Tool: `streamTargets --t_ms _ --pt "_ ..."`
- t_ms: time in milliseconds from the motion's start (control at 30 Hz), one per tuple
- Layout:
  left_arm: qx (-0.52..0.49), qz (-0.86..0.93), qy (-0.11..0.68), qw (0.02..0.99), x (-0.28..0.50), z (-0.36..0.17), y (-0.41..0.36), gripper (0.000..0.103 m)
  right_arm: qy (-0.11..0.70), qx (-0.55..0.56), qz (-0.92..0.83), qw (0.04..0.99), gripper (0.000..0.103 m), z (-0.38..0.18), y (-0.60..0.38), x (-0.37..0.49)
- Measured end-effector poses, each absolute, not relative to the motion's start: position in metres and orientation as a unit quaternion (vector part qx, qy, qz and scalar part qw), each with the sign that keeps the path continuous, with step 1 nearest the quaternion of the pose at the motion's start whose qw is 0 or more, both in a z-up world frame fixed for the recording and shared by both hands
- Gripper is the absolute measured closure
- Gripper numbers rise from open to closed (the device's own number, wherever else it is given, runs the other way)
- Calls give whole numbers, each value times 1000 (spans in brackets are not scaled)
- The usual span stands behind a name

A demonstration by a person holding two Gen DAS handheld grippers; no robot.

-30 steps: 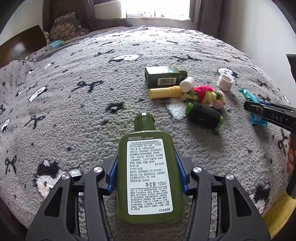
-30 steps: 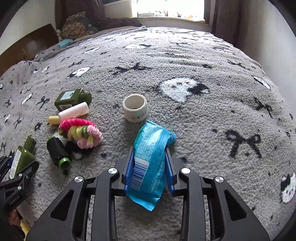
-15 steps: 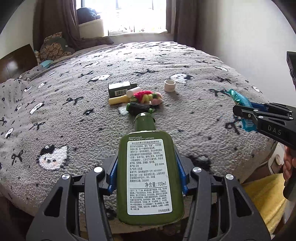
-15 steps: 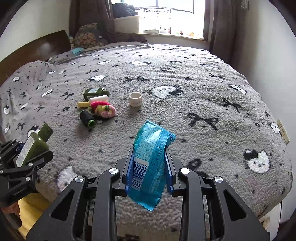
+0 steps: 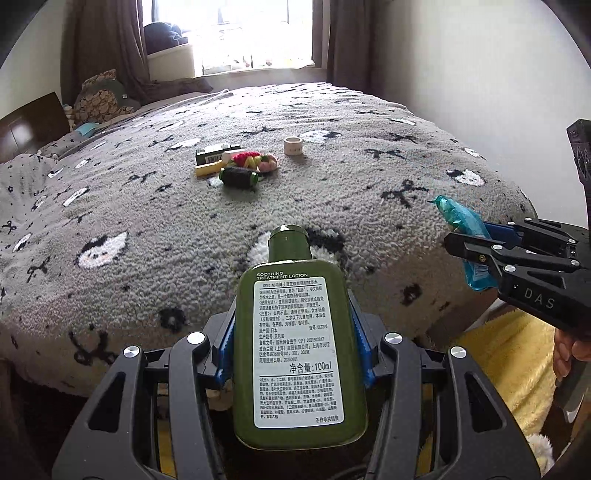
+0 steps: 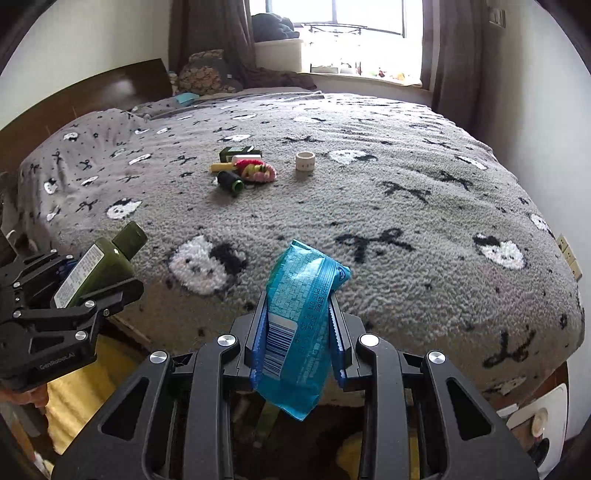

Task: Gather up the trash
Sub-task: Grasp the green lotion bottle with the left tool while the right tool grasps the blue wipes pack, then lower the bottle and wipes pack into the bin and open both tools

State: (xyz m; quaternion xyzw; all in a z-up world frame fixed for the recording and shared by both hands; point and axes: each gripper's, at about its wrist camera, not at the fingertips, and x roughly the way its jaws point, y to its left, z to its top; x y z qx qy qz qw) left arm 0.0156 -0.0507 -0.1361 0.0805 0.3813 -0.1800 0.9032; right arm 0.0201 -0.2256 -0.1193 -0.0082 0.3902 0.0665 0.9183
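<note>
My left gripper (image 5: pixel 295 332) is shut on a green lotion bottle (image 5: pixel 295 350) with a white label, held off the near edge of the bed; it also shows in the right wrist view (image 6: pixel 99 269). My right gripper (image 6: pixel 297 325) is shut on a blue plastic wrapper (image 6: pixel 299 325), held beyond the bed's edge; the wrapper shows at the right of the left wrist view (image 5: pixel 465 236). On the grey blanket (image 5: pixel 147 221) lie a dark green bottle (image 5: pixel 212 153), a yellow tube (image 5: pixel 207 170), a black spool (image 5: pixel 238 177), a colourful knitted item (image 5: pixel 255 160) and a white tape roll (image 5: pixel 293 146).
The bed fills both views, with a wooden headboard (image 6: pixel 92 96) at the left, pillows (image 6: pixel 207 74) and a window (image 6: pixel 351 33) at the far end. A yellow fluffy item (image 5: pixel 517 362) lies below the bed's near edge. A white wall (image 5: pixel 480 66) stands at the right.
Both grippers have pulled back from the bed with their loads; the items on the blanket now look farther away and the floor below the bed's edge has come into view.
</note>
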Motion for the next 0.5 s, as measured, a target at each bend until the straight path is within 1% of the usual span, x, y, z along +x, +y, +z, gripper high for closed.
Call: streamTargets --t_ms 267,500 --pt "101 -186 416 884 -17 -173 -48 55 441 13 75 894 73 -162 -220 -3" --pt "93 -205 476 850 -30 -218 -48 55 489 15 89 868 73 -200 -210 -8"
